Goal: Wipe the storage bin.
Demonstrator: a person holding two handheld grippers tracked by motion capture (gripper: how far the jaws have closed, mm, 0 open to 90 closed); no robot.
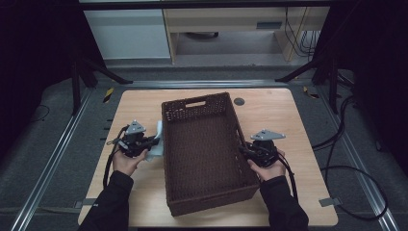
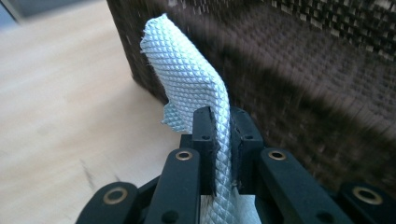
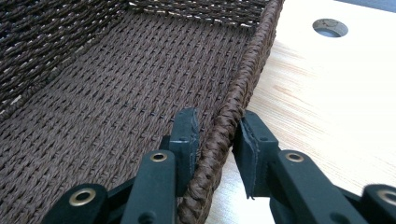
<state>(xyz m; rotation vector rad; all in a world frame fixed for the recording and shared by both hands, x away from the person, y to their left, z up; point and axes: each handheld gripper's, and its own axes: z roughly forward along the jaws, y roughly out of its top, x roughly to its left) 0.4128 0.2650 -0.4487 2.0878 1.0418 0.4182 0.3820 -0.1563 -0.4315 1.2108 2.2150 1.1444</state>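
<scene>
woven wicker basket (image 1: pixel 207 144), textured white cloth (image 2: pixel 191 79)

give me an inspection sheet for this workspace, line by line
surface: light wooden table, a round hole near its far right corner
job's things: empty dark woven basket in mid-table; pale textured cloth outside its left wall
clutter: nothing seen
grippers: left gripper pinches the cloth between its jaws; right gripper straddles the basket's right rim, one jaw inside and one outside, and whether they press on it I cannot tell
cables: one trails from each gripper along the sleeves; black cable loops lie on the floor at right
surroundings: grey floor with metal rails; pale cabinets beyond the table; dark stand legs at both sides
</scene>
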